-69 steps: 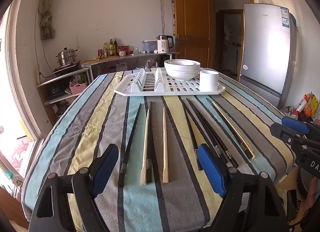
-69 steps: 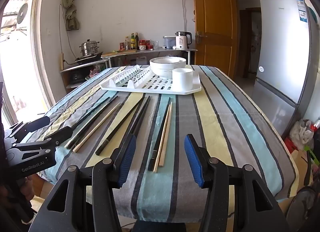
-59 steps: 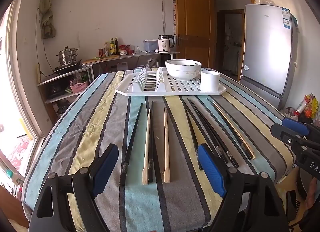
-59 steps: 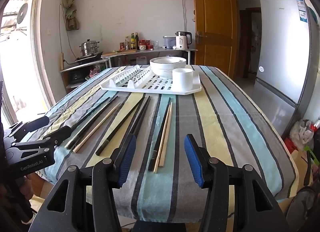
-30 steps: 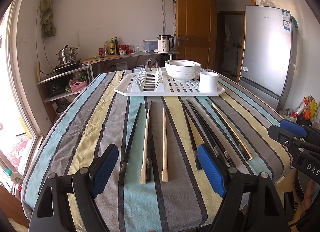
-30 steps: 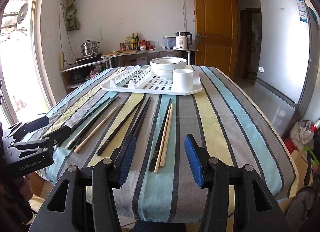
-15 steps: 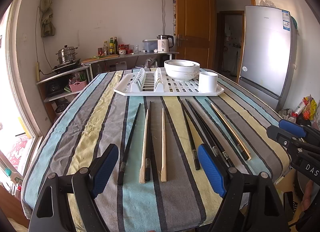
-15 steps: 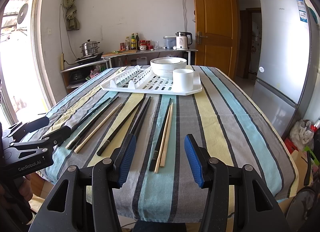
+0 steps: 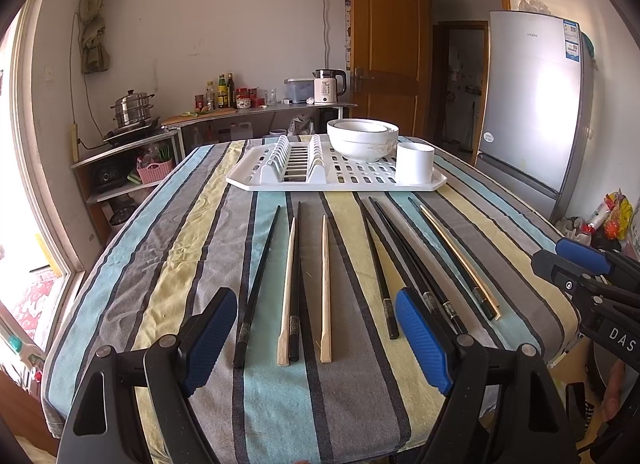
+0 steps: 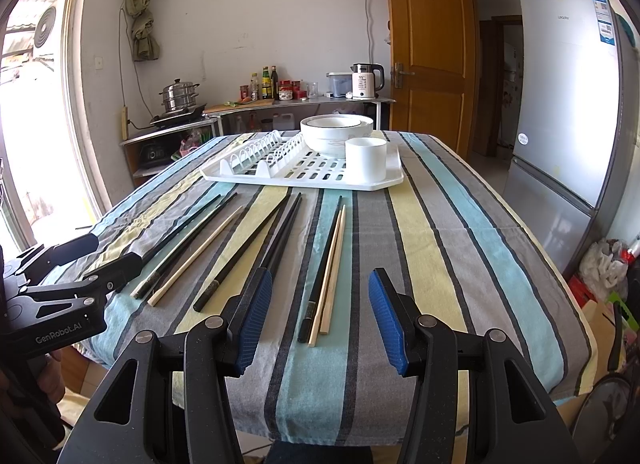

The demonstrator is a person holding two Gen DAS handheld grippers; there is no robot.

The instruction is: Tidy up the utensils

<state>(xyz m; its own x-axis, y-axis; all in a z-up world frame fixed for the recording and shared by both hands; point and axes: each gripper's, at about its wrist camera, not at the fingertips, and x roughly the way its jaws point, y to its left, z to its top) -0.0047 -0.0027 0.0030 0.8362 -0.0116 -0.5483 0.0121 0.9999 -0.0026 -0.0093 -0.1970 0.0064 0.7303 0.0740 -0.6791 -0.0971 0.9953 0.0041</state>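
Several chopsticks lie side by side on the striped tablecloth, handles toward me. In the left wrist view a black chopstick (image 9: 258,284), two wooden chopsticks (image 9: 326,288) and a black-and-gold pair (image 9: 456,260) show. My left gripper (image 9: 316,340) hovers open over the near ends, holding nothing. My right gripper (image 10: 316,318) is open too, above the handles of a black and wooden pair (image 10: 326,268). At the far end, a white drying rack (image 9: 336,180) carries a white cup (image 9: 415,163) and stacked bowls (image 9: 362,140).
The table's front edge (image 10: 320,420) is just under both grippers. Off the right side stands a silver fridge (image 10: 568,104). A counter with a kettle (image 9: 328,86), bottles and a steamer pot (image 9: 132,108) runs along the back wall. A wooden door (image 10: 432,48) is open behind the table.
Both grippers stay open and nearly still. The left wrist view has shifted only slightly relative to the table; the chopsticks have not moved.
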